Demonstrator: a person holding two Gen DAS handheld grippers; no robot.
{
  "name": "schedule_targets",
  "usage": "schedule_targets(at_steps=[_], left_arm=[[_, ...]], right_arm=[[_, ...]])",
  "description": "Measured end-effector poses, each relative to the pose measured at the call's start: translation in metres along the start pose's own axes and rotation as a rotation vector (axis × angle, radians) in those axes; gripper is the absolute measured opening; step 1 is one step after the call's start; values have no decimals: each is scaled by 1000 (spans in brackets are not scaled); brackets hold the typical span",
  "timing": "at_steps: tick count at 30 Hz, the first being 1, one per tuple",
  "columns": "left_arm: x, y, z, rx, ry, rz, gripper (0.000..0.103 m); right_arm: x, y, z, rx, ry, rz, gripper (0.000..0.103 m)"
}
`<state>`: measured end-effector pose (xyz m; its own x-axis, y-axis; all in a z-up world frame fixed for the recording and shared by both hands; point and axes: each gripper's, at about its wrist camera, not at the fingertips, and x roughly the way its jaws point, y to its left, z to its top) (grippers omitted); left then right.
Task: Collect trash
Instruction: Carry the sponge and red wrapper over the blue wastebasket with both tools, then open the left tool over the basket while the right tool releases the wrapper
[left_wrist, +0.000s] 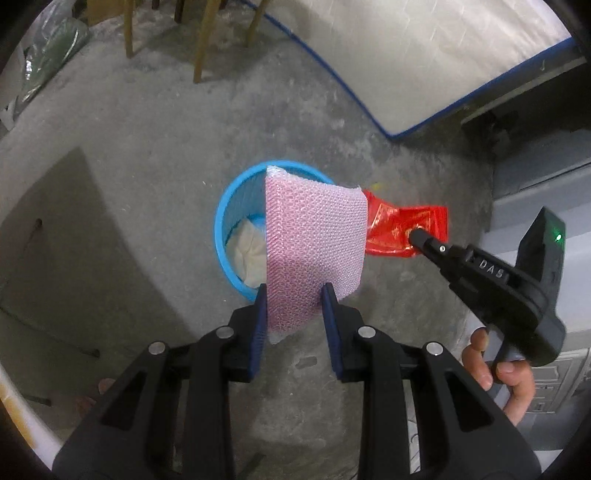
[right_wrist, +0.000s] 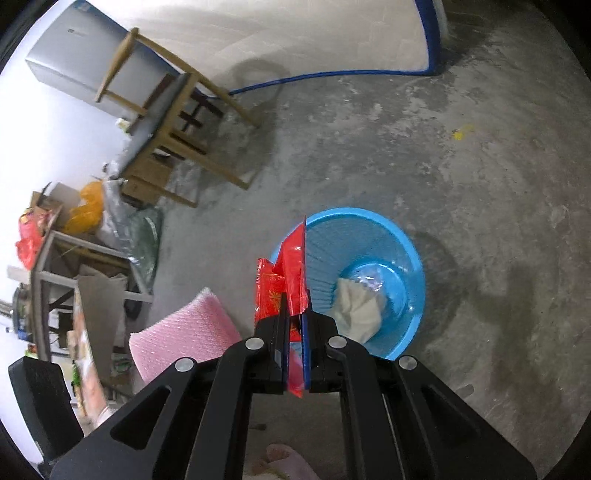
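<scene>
While both loads hang over blue bin (left_wrist: 236, 206): left gripper (left_wrist: 295, 317) part-open, clamps pink bubble wrap (left_wrist: 314, 243); right gripper (right_wrist: 295, 332) near-shut on red wrapper (right_wrist: 291, 273). Risk: light pieces drift outside rim; wrap snags rim.

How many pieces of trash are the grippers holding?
2. Pink bubble wrap is in the left gripper above the blue bin; a red wrapper is in the right gripper beside it.
</scene>
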<state>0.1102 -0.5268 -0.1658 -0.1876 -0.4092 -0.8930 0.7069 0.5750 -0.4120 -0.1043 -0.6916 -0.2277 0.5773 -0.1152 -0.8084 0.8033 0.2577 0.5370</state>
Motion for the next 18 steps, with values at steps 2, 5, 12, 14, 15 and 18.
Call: schedule_targets(at_steps=[2, 5, 12, 14, 15, 18], left_arm=[[14, 2, 7, -10, 8, 13, 27], [38, -1, 14, -9, 8, 19, 27], [65, 3, 17, -79, 9, 24, 67], [60, 3, 14, -74, 2, 23, 67], [56, 1, 13, -64, -9, 15, 67], [45, -4, 13, -33, -50, 18, 68]], right_arm=[[10, -4, 6, 11, 8, -14, 6], [27, -10, 13, 24, 15, -26, 6], [70, -42, 10, 62, 55, -105, 40], [73, -53, 7, 85, 63, -114, 40], [73, -58, 4, 98, 64, -113, 40], [70, -67, 2, 99, 54, -120, 40]])
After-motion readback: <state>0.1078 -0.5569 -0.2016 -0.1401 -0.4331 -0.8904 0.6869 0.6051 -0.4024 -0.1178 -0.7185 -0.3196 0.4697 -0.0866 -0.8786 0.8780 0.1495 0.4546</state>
